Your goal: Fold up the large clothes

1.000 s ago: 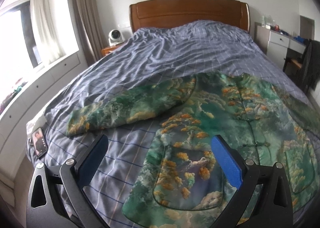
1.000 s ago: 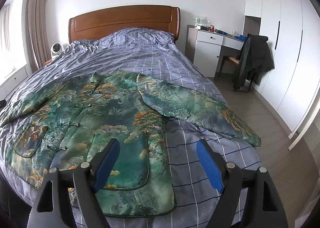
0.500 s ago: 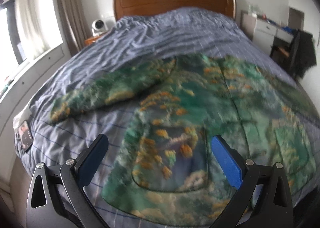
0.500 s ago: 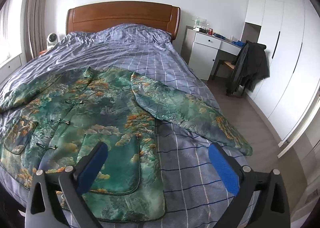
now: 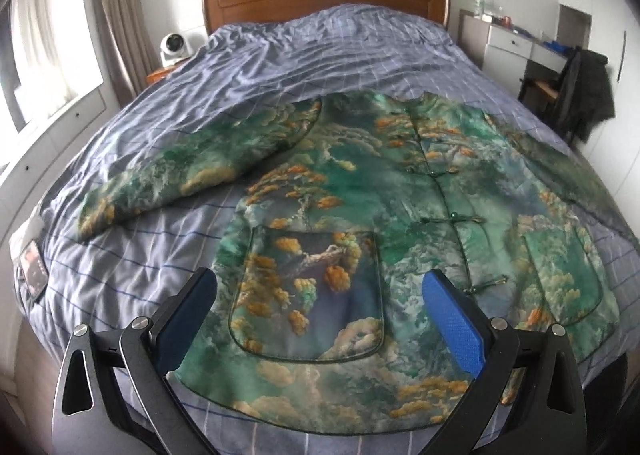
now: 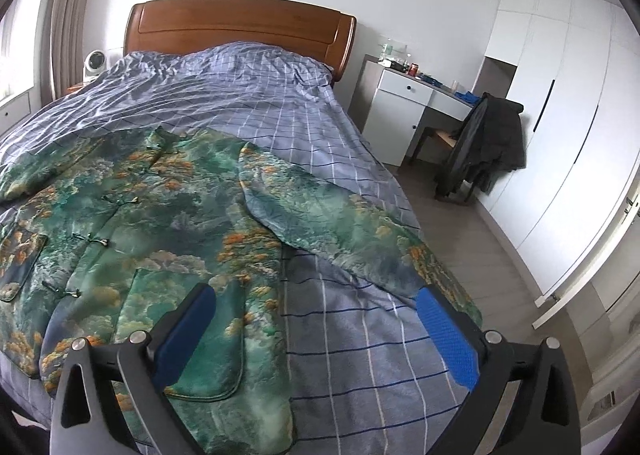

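The bed [image 5: 280, 67], under a checked blue-grey cover, carries the green printed jacket [image 5: 400, 195], spread flat and face up across its foot end with the front fastened. One sleeve [image 5: 192, 175] runs out toward 9 o'clock in the left view; the other sleeve [image 6: 340, 223] angles toward 4 o'clock in the right view. No fold looks made yet, so the whole job seems left. The left gripper [image 5: 320, 319] and right gripper [image 6: 316, 331] both hang wide apart, holding nothing.
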`<state>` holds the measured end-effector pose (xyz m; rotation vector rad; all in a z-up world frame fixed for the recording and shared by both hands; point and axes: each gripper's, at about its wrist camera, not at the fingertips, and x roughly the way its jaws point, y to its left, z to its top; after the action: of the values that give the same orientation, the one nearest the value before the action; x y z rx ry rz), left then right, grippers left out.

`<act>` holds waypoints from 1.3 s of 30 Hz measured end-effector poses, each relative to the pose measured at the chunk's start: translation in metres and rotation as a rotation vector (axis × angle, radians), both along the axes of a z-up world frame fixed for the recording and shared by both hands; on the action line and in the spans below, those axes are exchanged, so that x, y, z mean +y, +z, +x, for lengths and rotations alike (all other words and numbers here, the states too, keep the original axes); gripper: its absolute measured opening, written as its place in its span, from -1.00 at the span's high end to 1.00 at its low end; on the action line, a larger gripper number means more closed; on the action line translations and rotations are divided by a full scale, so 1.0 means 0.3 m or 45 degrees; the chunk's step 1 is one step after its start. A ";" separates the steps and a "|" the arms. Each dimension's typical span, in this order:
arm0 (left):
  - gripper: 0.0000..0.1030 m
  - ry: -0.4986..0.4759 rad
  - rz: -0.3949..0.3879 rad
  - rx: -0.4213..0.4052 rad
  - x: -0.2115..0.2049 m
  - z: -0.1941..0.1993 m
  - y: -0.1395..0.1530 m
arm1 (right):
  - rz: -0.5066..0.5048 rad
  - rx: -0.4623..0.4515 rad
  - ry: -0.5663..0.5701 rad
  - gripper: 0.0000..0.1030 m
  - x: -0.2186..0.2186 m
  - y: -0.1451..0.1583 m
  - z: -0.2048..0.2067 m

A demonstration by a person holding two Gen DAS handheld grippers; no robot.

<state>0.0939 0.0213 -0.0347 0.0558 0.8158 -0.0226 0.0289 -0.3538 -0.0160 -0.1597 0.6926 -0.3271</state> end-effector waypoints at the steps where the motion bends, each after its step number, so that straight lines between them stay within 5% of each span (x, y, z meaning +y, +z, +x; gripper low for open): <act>1: -0.99 0.002 -0.006 0.005 0.001 0.002 -0.002 | -0.006 0.001 -0.006 -0.99 -0.003 0.000 0.003; 14: -0.99 0.059 0.006 0.044 0.015 0.003 -0.028 | -0.088 0.065 -0.037 -0.99 -0.028 -0.045 0.039; 19: -0.99 0.067 0.044 0.037 0.022 -0.011 -0.032 | -0.029 0.015 0.024 -0.99 -0.116 -0.052 0.030; 27: -0.99 0.109 0.010 0.090 0.048 -0.012 -0.067 | 0.642 -0.129 -0.390 -0.99 -0.737 -0.179 -0.089; 31: -0.99 0.096 0.018 0.088 0.025 -0.019 -0.065 | 1.280 -0.230 -0.470 -0.99 -0.943 -0.334 -0.105; 36: -0.99 0.079 0.041 0.073 0.012 -0.033 -0.043 | 1.574 -0.308 -0.670 -0.85 -1.046 -0.521 -0.036; 39: -0.99 0.103 0.050 0.075 0.026 -0.041 -0.045 | 1.597 -0.369 -0.809 -0.56 -1.102 -0.568 0.006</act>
<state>0.0815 0.0291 -0.0483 0.0596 0.8767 0.0689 0.0308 -0.6844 -0.1864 1.2994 0.5389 -0.4513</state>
